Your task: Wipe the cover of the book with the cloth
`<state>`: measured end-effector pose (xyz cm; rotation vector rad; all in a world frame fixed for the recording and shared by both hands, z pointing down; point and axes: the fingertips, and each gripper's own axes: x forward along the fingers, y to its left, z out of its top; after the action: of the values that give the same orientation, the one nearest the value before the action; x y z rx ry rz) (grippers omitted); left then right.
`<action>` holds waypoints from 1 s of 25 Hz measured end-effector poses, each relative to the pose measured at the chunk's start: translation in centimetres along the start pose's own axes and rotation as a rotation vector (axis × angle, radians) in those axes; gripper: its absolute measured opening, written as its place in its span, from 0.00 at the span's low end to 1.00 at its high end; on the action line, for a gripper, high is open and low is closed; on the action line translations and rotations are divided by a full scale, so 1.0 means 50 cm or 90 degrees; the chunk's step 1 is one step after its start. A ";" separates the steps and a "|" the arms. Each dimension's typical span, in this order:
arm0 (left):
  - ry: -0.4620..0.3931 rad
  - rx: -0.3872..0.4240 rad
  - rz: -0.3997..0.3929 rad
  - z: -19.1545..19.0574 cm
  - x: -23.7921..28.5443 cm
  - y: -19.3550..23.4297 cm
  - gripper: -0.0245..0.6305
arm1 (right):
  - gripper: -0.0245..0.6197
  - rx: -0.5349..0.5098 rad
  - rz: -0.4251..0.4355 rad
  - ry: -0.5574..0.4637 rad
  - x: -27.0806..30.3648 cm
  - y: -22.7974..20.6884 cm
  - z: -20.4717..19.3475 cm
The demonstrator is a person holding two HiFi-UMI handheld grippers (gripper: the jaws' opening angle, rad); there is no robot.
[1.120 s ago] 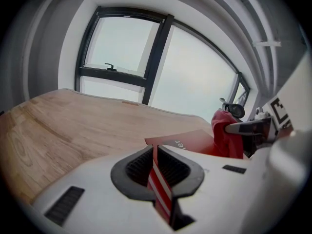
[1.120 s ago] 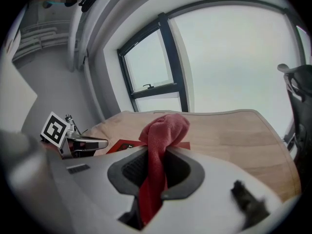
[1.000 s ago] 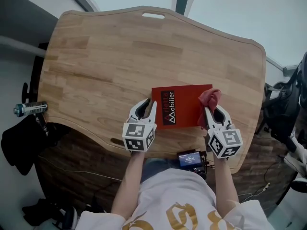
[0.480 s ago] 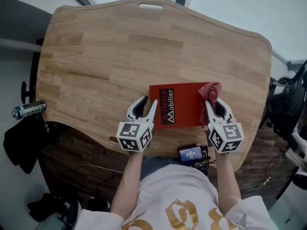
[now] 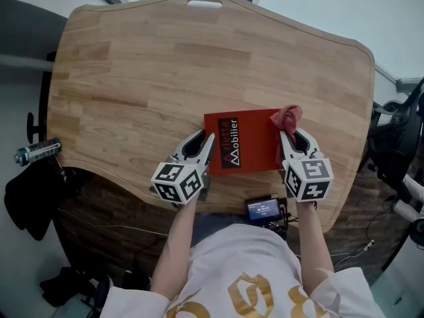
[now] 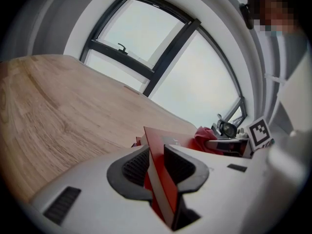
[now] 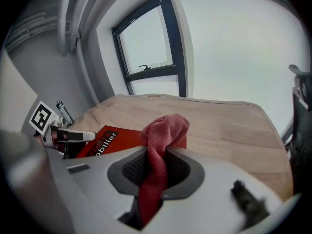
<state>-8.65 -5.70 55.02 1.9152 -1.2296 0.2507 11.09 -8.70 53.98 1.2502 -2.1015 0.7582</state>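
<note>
Toward the tabletop's [image 5: 165, 65] 5 o'clock edge lies the red book [image 5: 248, 141]. Left gripper [image 5: 206, 138] jaws, just closing, pinch its 9 o'clock edge. Right gripper [image 5: 289, 136] jaws clamp the cloth [image 5: 287, 118] at the book's 3 o'clock edge.

We cannot see the low end of the cloth [image 7: 161, 128]: it goes down between the jaws of the right gripper [image 7: 157, 153]. The little screen [image 5: 263, 210] near us is too small to read (so is the bottle [image 5: 36, 152], far left).
</note>
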 end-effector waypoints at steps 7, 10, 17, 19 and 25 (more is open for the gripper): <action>0.003 0.026 0.012 0.001 0.000 -0.002 0.19 | 0.15 0.022 0.006 0.004 0.003 0.000 -0.001; 0.009 0.041 0.019 0.002 0.000 -0.003 0.19 | 0.15 0.030 0.012 0.004 0.003 0.000 -0.001; 0.017 0.040 0.015 0.002 0.001 -0.002 0.19 | 0.15 0.045 0.015 0.012 0.007 0.003 0.001; 0.018 0.042 0.016 0.001 0.000 -0.002 0.19 | 0.15 0.046 0.021 0.014 0.013 0.011 0.004; 0.020 0.041 0.015 0.000 0.001 -0.003 0.19 | 0.15 0.027 0.033 0.020 0.023 0.032 0.010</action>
<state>-8.49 -5.70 54.95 1.9449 -1.2378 0.3351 9.09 -9.09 54.18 1.2026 -2.1101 0.8436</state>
